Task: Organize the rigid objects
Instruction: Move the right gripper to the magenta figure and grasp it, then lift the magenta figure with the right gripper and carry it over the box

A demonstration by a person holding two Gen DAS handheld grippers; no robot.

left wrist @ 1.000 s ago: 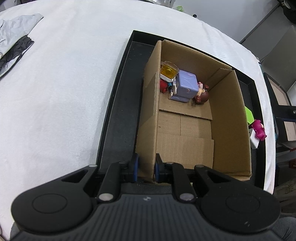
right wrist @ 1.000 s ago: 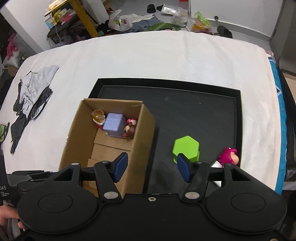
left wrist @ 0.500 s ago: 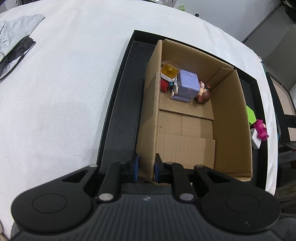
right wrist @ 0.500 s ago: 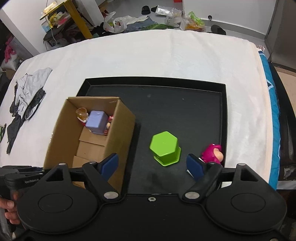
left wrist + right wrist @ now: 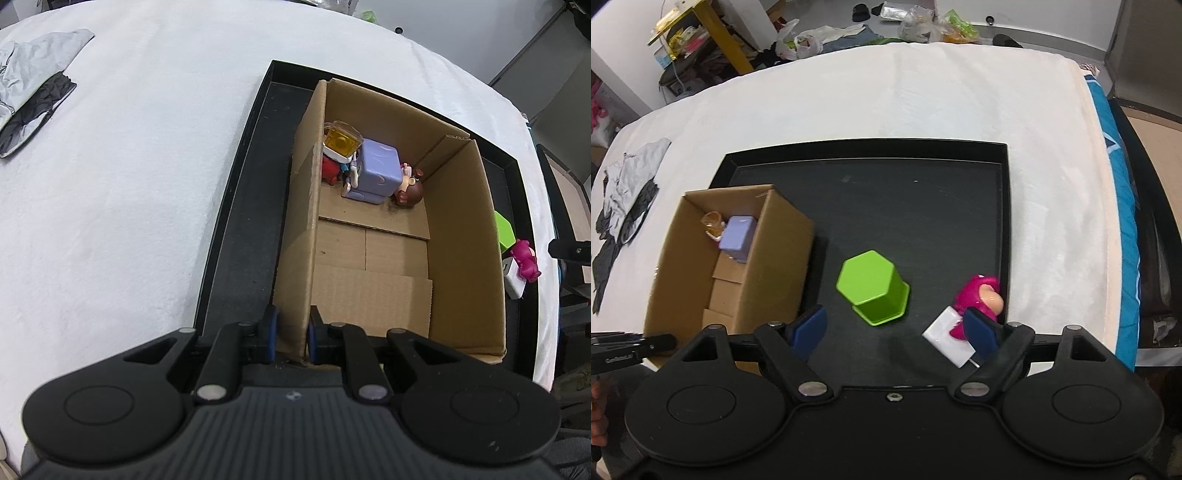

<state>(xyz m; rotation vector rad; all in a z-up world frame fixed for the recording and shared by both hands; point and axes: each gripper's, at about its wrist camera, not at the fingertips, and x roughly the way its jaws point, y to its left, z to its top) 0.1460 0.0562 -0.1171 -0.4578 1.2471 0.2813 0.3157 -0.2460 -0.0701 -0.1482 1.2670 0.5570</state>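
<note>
Two grippers worked: left gripper point(image 5: 291, 334) clamped the cardboard box point(image 5: 461, 236) wall; right gripper point(image 5: 897, 330), jaws just widened and empty, faced the green cup point(image 5: 871, 286) at twelve o'clock.

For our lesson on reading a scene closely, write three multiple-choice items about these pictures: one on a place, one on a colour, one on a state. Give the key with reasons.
1. Where does the green cup stand?
A. in the box
B. on the black tray, right of the box
C. on the white cloth

2. What colour is the cube in the box?
A. lilac
B. green
C. red

3. What is the left gripper doing?
A. hanging open
B. gripping the cup
C. pinching the box wall

Key: 1 B, it sits on the tray outside the box; 2 A, its faces are pale purple; 3 C, its pads close on the cardboard edge.
</note>
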